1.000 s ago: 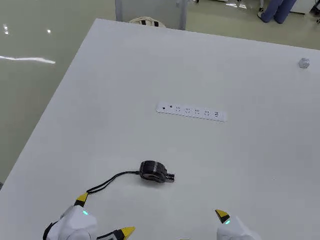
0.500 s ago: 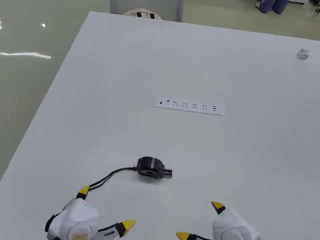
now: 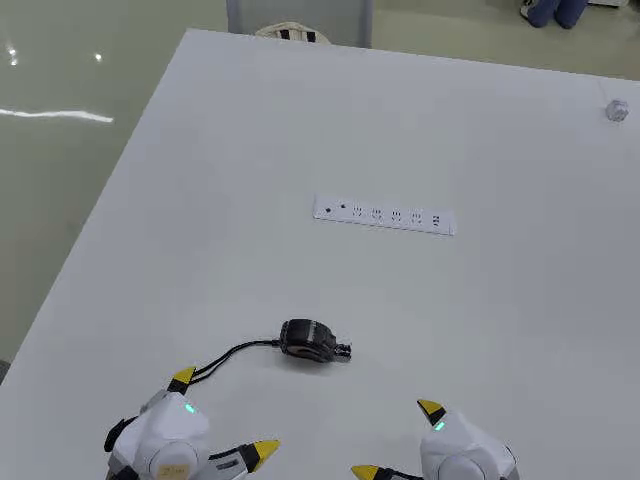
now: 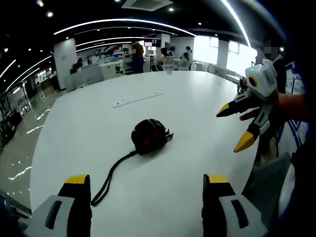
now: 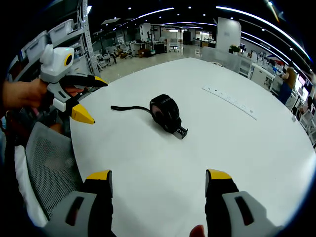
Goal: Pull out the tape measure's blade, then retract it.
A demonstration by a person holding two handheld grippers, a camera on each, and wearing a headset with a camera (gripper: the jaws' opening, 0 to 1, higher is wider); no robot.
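Head view: tape measure [image 3: 310,341] on table [image 3: 300,130]

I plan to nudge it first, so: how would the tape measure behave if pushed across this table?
The tape measure has a compact hard-looking case, probably stiff and dense, so it should slide on the smooth white table rather than tip. Its thin strap lies in a loose curve, likely limp, and would trail behind.

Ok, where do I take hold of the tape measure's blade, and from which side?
Best pinch the hook tab poking from the right end of the tape measure, coming in with the right gripper from that side. The tab points that way, clear of the strap trailing left.
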